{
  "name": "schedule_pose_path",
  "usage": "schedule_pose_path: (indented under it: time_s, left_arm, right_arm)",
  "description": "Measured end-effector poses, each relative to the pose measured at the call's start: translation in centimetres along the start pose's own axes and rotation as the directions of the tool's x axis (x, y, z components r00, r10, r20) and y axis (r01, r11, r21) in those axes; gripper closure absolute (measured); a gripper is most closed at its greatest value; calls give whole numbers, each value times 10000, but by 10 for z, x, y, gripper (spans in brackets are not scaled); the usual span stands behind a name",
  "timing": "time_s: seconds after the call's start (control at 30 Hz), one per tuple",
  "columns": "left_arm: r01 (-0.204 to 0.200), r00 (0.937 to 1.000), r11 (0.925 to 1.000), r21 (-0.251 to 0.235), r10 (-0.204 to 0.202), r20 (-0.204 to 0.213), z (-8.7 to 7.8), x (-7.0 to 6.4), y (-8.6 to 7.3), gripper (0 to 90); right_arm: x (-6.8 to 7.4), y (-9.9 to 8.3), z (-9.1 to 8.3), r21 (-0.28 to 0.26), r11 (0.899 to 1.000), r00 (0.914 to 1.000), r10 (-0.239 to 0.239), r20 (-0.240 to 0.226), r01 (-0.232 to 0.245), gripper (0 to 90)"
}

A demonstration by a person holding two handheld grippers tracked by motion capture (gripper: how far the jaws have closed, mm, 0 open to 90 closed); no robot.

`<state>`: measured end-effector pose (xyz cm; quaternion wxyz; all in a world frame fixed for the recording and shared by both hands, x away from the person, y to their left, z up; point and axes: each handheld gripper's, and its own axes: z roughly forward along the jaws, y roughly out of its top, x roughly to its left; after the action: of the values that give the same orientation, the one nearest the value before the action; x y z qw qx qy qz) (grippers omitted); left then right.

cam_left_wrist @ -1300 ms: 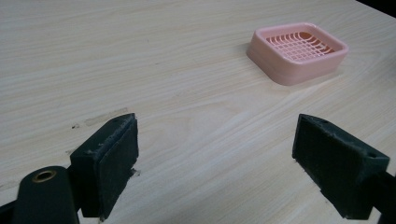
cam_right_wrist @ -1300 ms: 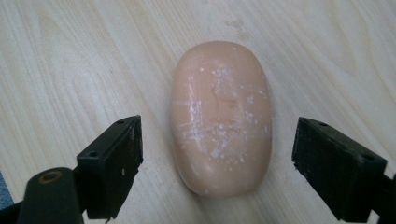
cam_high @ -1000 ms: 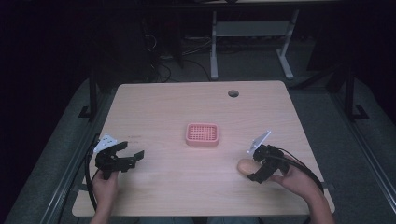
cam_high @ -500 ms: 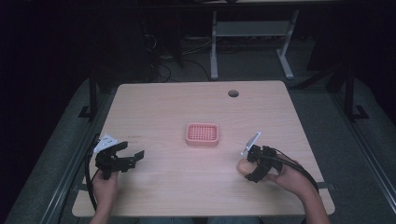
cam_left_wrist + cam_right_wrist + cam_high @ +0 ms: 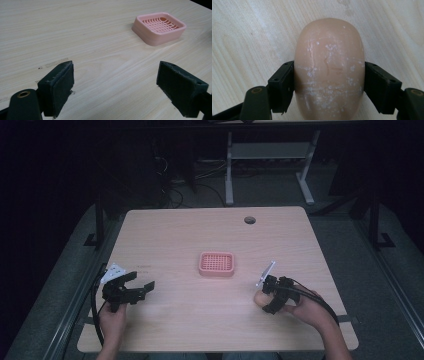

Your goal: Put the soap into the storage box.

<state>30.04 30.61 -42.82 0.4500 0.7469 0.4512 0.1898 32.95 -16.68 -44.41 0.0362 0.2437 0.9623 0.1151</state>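
Right gripper clamps the soap bar between both jaws.

Each claw is black, with two blocky jaws faced in dark foam pads. The left claw carries brass-ringed screw holes, a grey three-cornered plate and a black cable; the right claw matches.

I count one bar of soap, one pink soap dish, one table (with a single cable hole), and two grippers: left gripper, right gripper.
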Motion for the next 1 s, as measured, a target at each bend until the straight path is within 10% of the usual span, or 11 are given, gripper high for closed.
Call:
schedule_pose_path:
  time_s: [1.0]
  left_arm:
    - [3,10000,10000,-17,-3,-9,-1,2,0,142]
  right_arm:
    - [-3,2,-5,-180,9996,9996,-226,-169,223,319]
